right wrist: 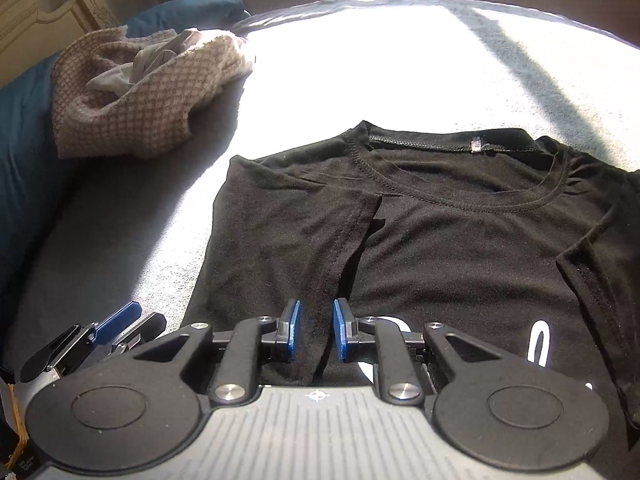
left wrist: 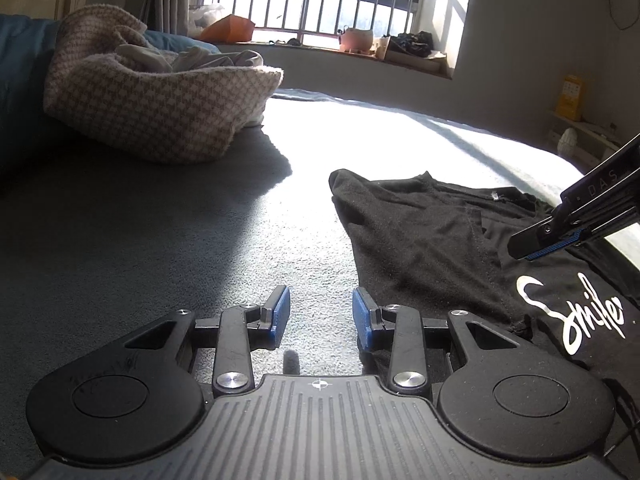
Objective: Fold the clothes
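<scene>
A black T-shirt [right wrist: 460, 240] with white lettering lies face up on the pale bed cover, collar away from me, its left sleeve folded in over the chest. My right gripper [right wrist: 317, 330] hovers over the lower edge of that folded part. Its blue pads stand a little apart, and dark cloth shows in the gap without being pressed. In the left wrist view the T-shirt [left wrist: 420, 232] lies to the right, with the right gripper [left wrist: 520, 250] above the lettering. My left gripper [left wrist: 321, 316] is open over bare bed cover just left of the shirt's edge, holding nothing.
A checked pink-and-white blanket [left wrist: 160, 112] with pale garments bundled in it sits at the back left, against a dark blue pillow [right wrist: 24, 160]. A barred window with a cluttered sill [left wrist: 356, 40] is beyond the bed. Strong sunlight falls across the bed cover [right wrist: 400, 60].
</scene>
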Action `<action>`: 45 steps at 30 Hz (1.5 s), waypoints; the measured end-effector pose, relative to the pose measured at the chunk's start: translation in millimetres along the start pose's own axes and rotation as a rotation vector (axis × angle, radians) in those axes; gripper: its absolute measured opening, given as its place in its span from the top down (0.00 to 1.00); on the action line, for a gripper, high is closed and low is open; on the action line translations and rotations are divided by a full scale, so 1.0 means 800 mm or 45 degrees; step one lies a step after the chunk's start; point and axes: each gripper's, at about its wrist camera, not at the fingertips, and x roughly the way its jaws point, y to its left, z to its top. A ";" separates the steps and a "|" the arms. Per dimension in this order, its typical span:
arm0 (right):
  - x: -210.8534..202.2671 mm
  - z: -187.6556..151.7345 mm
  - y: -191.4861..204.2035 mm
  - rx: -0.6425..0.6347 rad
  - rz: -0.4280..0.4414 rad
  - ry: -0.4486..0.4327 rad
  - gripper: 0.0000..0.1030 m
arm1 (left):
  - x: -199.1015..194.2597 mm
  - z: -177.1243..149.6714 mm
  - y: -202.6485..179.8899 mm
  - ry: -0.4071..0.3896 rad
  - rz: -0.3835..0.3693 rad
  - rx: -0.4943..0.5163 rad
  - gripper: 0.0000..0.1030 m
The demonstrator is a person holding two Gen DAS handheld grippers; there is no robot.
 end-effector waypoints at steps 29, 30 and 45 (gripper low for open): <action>-0.009 0.032 -0.145 0.610 -0.041 -0.233 0.81 | 0.012 -0.014 -0.016 0.051 0.089 0.095 0.44; -0.031 0.027 -0.155 0.647 -0.011 -0.249 0.81 | 0.012 -0.013 -0.013 0.055 0.093 0.079 0.43; -0.292 -0.127 -0.208 0.810 0.323 -0.374 0.80 | -0.089 0.010 -0.046 0.063 0.185 0.174 0.40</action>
